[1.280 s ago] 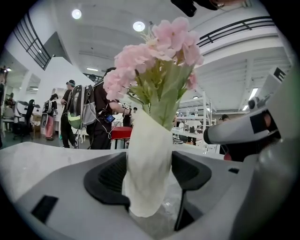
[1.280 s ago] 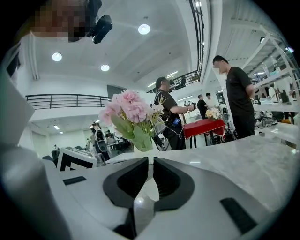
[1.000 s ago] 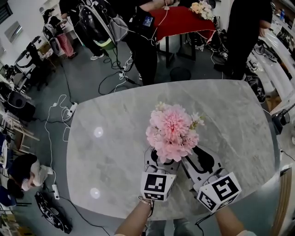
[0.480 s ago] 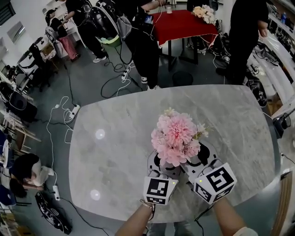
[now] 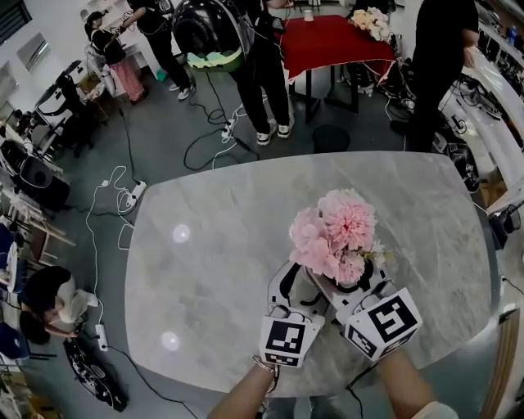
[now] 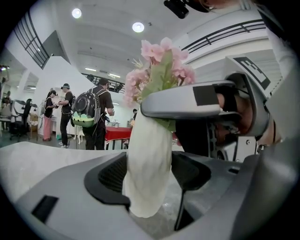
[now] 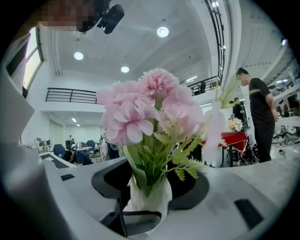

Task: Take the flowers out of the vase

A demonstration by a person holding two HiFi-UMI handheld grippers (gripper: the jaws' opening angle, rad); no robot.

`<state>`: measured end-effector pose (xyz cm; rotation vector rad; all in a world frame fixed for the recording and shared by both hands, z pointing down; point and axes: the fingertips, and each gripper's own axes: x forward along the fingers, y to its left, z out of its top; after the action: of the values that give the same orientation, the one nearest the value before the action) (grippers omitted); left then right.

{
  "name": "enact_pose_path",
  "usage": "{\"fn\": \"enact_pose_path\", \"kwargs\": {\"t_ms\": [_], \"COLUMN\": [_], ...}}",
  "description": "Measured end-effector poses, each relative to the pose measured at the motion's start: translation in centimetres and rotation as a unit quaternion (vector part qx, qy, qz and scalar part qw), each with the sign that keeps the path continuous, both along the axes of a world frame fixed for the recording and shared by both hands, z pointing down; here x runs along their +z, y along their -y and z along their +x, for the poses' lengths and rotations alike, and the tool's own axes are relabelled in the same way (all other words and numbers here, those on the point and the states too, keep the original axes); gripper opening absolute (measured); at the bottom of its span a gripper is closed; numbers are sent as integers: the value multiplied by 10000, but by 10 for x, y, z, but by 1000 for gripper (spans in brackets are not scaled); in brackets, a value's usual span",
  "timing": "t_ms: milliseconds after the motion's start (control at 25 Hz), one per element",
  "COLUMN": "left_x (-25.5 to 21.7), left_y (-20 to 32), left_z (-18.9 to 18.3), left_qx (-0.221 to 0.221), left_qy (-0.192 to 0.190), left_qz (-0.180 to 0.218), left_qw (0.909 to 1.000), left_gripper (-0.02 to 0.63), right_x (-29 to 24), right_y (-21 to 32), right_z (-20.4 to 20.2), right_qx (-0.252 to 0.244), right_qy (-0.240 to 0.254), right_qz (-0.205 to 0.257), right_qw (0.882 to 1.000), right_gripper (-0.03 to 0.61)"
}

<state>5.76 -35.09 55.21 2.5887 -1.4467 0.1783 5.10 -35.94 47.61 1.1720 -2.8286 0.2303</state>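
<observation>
A bunch of pink flowers (image 5: 337, 237) with green stems (image 7: 151, 174) stands in a small white vase (image 6: 147, 173) near the front edge of the grey marble table (image 5: 205, 245). My left gripper (image 5: 300, 280) is shut on the body of the vase (image 7: 151, 204), which leans a little. My right gripper (image 5: 359, 280) is close beside it on the right. Its jaws have just been opening, and they now stand wide on either side of the vase's mouth and the stems without pressing on them. In the head view the blooms hide the vase.
Beyond the table's far edge stand several people, a table with a red cloth (image 5: 336, 42) and a second bouquet (image 5: 372, 20). A black stool (image 5: 319, 135) and cables lie on the floor. Another person sits low at the left (image 5: 45, 299).
The right gripper has moved in close beside the left gripper and its cube has turned. The flowers have tipped over to the right. The left gripper stayed where it was.
</observation>
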Motion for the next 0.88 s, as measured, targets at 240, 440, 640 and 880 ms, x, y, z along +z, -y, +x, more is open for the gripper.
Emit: {"fn": "enact_pose_path", "kwargs": {"t_ms": [240, 440, 640, 880], "left_x": [0, 0, 2, 1], "left_y": [1, 2, 3, 8], "left_z": [-1, 0, -1, -1], "left_qx": [5, 24, 22, 30], "left_qy": [-31, -39, -12, 21], "left_qz": [12, 6, -42, -73], "left_qw": [10000, 10000, 10000, 10000], "left_gripper": [302, 302, 302, 302], "right_x": [-15, -20, -30, -56], "right_y": [5, 7, 10, 18], "right_z": [3, 4, 3, 4], "right_qx": [72, 47, 37, -23], "right_qy": [125, 118, 101, 252], "right_qz": [129, 179, 255, 281], "right_qw": [9998, 9998, 9996, 9993], "right_gripper": [159, 132, 112, 98]}}
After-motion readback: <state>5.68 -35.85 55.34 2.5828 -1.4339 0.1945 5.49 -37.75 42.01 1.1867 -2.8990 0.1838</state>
